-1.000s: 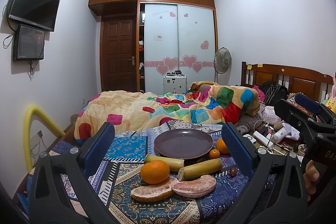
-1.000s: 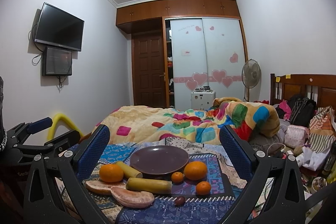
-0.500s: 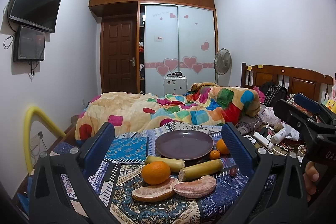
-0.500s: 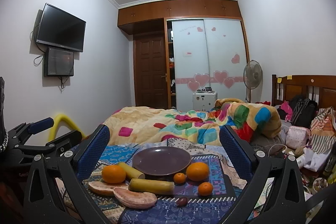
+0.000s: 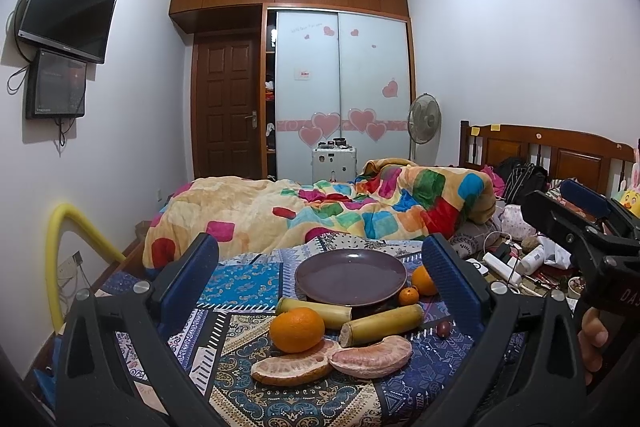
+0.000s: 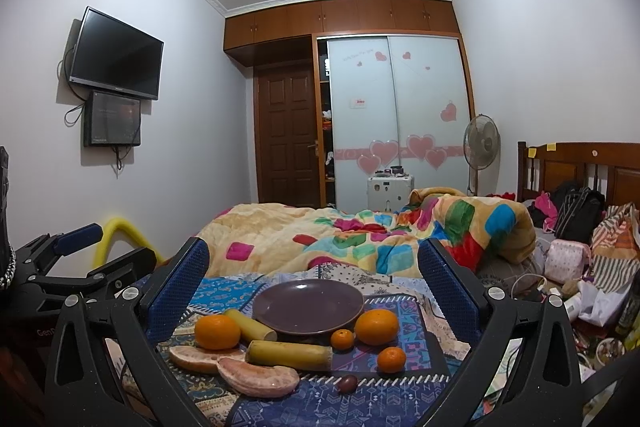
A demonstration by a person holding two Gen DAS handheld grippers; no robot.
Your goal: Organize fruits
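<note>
Opening stage of fruit sorting: both grippers poised above the fruit, nothing yet grasped.

The left gripper (image 5: 320, 279) and right gripper (image 6: 314, 281) hover with jaws wide apart and empty. The purple plate (image 6: 308, 305) lies bare on the patterned cloth (image 5: 240, 279) over the bed; 2 large oranges (image 6: 217, 331), 2 small mandarins (image 6: 391, 359), 2 yellow cane pieces (image 6: 288, 355), 2 pomelo segments (image 6: 258, 375) and 1 dark grape (image 6: 347, 383) sit around it. The next move probably calls for lowering 1 gripper over a near fruit, likely an orange, and closing gently.

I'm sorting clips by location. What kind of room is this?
A home bedroom, most likely: a bed with a patchwork quilt, a wardrobe with sliding doors and a wall-mounted TV. The fruit and plate sit on a patterned cloth.
</note>
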